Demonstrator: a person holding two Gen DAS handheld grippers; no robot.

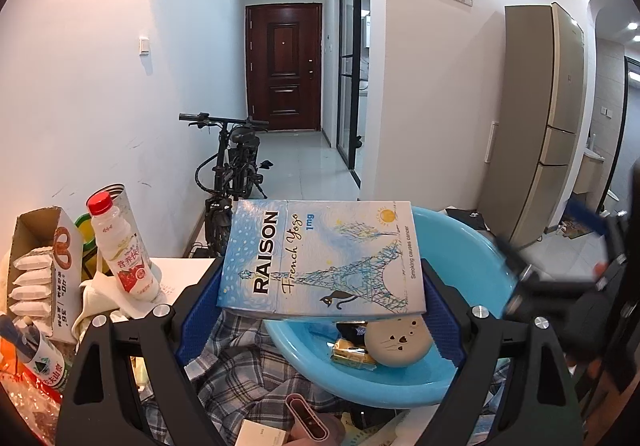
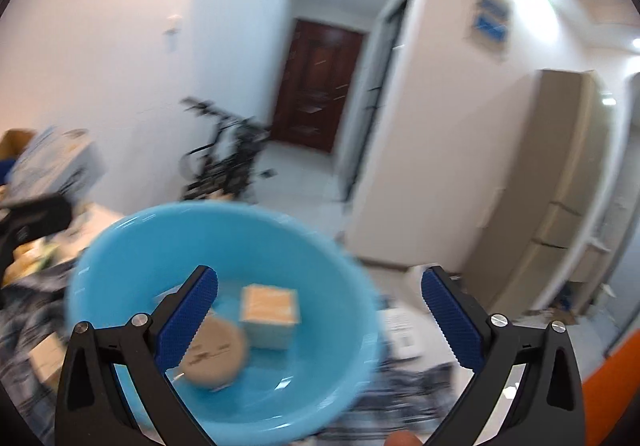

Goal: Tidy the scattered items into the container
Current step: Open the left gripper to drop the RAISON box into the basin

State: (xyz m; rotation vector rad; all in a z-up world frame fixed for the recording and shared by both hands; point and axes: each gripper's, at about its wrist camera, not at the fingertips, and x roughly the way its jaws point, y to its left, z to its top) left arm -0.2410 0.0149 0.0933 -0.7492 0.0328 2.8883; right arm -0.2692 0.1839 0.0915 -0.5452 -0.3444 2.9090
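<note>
Two views: my left gripper clamps the cigarette box above the basin.
Right view: my right gripper gapes empty; blurred basin shows the round case.

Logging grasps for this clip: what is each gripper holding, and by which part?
The left gripper clamps the RAISON carton across its two short ends. The right gripper is open, holding nothing.

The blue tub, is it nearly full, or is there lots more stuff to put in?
Not nearly full. The blue tub holds only a few things: a round tan case, a yellow snack packet and, in the right view, a small box. The left gripper holds the blue RAISON box over the tub. The right gripper is open and empty. The strawberry drink bottle and pretzel box still wait outside.
</note>
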